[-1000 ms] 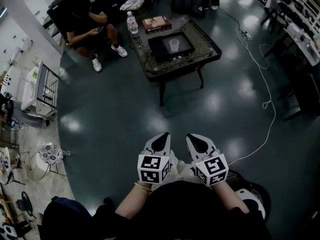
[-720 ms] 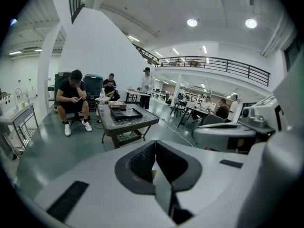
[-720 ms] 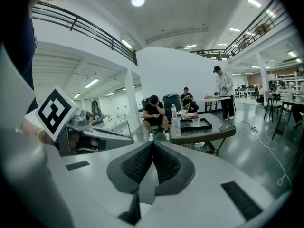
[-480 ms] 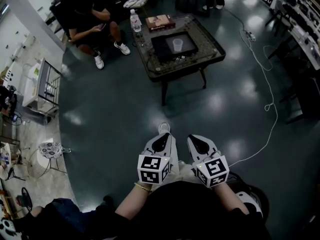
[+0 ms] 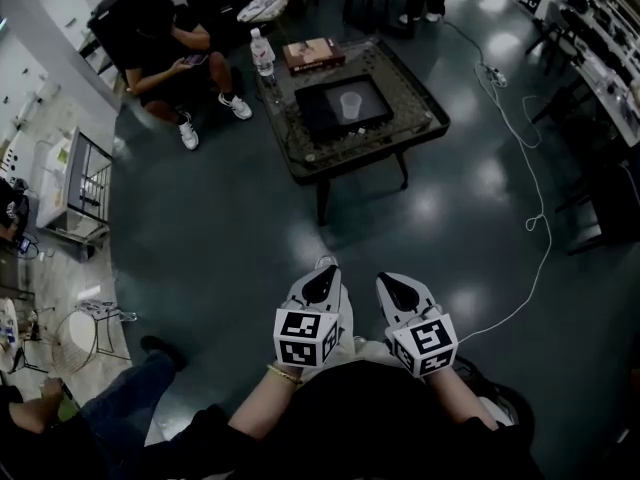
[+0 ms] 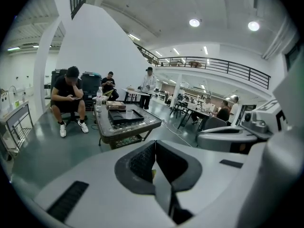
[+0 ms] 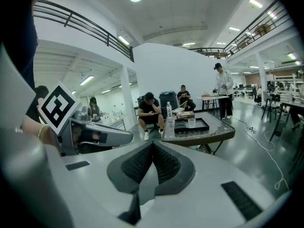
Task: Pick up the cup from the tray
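A clear plastic cup (image 5: 350, 103) stands upright in a black tray (image 5: 325, 114) on a low dark table (image 5: 420, 130) several steps ahead; the cup (image 7: 191, 122) and tray (image 7: 202, 127) show in the right gripper view too, and the tray (image 6: 124, 117) in the left gripper view. Both grippers are held close to my body, far from the table. My left gripper (image 5: 320, 283) is shut with nothing in it, its tips meeting (image 6: 154, 144). My right gripper (image 5: 398, 286) is shut and empty too (image 7: 152, 146).
On the table stand a water bottle (image 5: 262, 53) and a brown box (image 5: 312, 53). A seated person (image 5: 165, 48) sits left of it. A white cable (image 5: 535, 198) runs over the floor at right. A white cart (image 5: 75, 183) and another person's leg (image 5: 120, 408) are at left.
I have stepped nearer; the table sits slightly larger and lower in the head view. A person's leg has come in at lower left. Both grippers stayed shut at my body.
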The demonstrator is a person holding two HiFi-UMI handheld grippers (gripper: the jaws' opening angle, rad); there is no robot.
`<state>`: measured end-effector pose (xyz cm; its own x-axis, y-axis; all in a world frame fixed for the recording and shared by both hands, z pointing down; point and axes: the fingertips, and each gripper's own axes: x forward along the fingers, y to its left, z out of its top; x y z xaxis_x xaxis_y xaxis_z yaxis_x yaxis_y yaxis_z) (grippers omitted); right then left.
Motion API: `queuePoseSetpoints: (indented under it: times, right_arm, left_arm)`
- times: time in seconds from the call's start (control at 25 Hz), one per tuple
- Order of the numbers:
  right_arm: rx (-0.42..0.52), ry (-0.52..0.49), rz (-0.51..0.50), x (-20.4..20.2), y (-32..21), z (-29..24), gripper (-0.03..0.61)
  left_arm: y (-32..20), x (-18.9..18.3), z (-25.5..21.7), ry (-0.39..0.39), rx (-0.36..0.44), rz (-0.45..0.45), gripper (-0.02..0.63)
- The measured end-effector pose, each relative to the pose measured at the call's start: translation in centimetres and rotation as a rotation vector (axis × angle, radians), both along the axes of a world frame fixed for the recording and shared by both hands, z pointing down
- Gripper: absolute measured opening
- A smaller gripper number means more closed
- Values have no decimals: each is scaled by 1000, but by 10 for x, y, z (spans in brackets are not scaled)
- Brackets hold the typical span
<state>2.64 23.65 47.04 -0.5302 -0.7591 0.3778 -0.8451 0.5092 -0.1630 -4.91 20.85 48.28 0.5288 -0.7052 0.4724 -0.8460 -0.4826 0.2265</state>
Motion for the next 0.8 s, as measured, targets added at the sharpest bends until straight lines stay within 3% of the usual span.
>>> queuePoseSetpoints:
  times: [0.8]
  right_arm:
    - [-20,0,86,8,-168,-11,12]
  left_arm:
    - [-170,5,-9,-14,-22,72,12]
